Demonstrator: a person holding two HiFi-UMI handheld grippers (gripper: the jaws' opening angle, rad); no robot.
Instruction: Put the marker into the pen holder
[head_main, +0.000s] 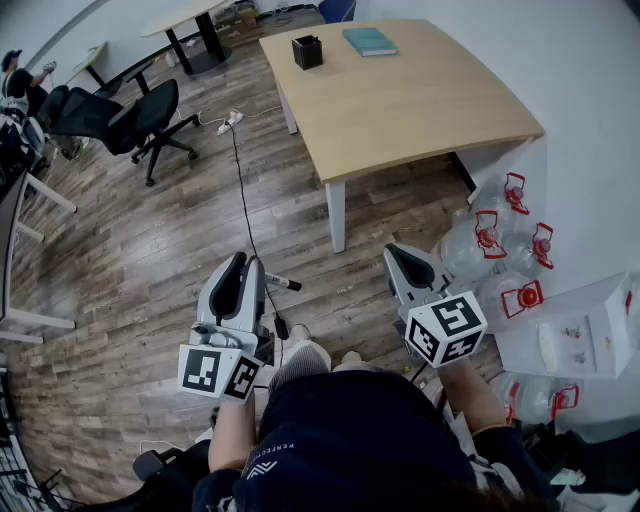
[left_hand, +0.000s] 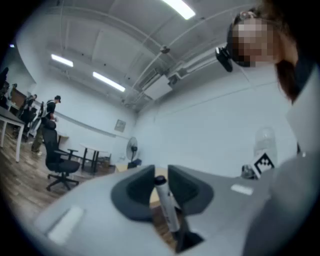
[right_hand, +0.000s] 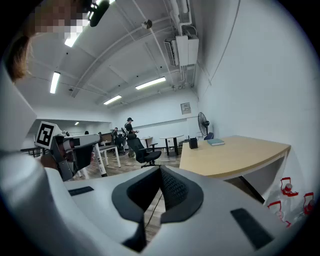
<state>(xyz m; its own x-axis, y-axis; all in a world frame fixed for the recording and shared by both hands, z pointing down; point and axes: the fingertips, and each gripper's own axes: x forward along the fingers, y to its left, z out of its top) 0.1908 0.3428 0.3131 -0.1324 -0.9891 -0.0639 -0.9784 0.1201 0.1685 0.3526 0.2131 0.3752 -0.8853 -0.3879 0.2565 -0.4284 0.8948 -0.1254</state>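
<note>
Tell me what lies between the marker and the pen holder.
In the head view, wood floor with a black cable alongside, then bare table up to the pen holder.

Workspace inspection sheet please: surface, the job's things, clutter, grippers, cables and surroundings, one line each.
Surface: wooden table, mostly bare, across the floor from the person.
Job's things: marker clamped in the left hand-held gripper; black pen holder upright at the table's far end.
Clutter: teal book beside the pen holder, apart from it.
Grippers: left hand-held gripper shut on the marker; right hand-held gripper shut, nothing between its jaws.
Cables: black cable across the wood floor from a power strip.
Surroundings: office chair, water bottles on the floor at right.
</note>
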